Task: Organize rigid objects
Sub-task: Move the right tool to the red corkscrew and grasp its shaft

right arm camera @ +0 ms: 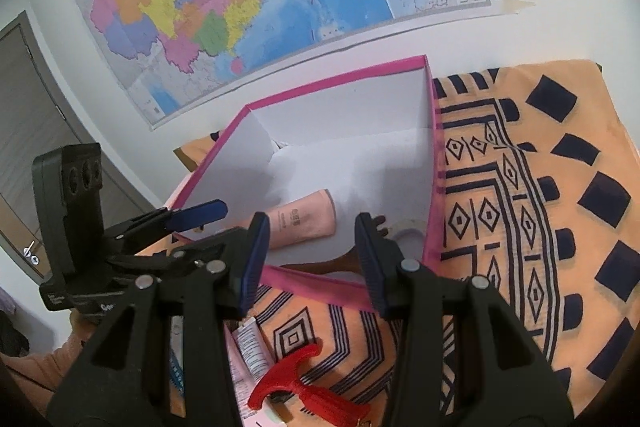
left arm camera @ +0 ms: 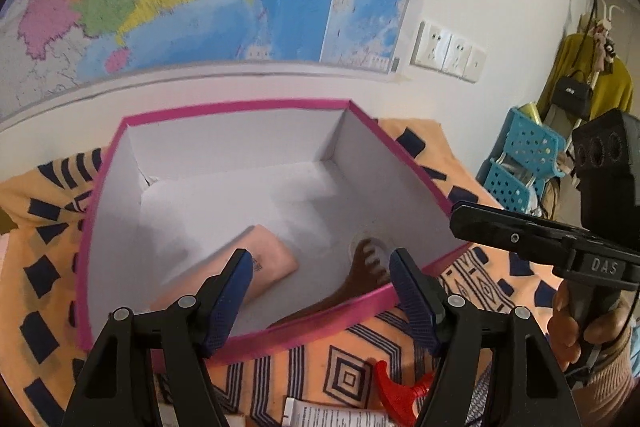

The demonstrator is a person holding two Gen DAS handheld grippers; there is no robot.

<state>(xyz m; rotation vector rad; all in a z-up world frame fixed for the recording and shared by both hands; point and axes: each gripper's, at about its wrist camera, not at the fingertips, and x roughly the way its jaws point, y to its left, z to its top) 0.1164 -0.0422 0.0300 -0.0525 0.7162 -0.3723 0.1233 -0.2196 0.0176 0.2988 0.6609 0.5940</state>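
Left gripper point(left arm camera: 320, 281) and right gripper point(right arm camera: 310, 255) are both gaping apart, gripping nothing. "DAS" is showing on the right gripper. Pink tube point(left arm camera: 264, 267), print illegible, and brown comb point(left arm camera: 360, 271), half hidden, are lying inside the pink-rimmed box point(left arm camera: 240, 105) at 12 o'clock. Red tool point(right arm camera: 296, 383) is lying at 6 o'clock.

Left gripper point(left arm camera: 320, 291): jaws held wide apart, nothing gripped.
Right gripper point(right arm camera: 310, 259): jaws likewise spread, nothing gripped.
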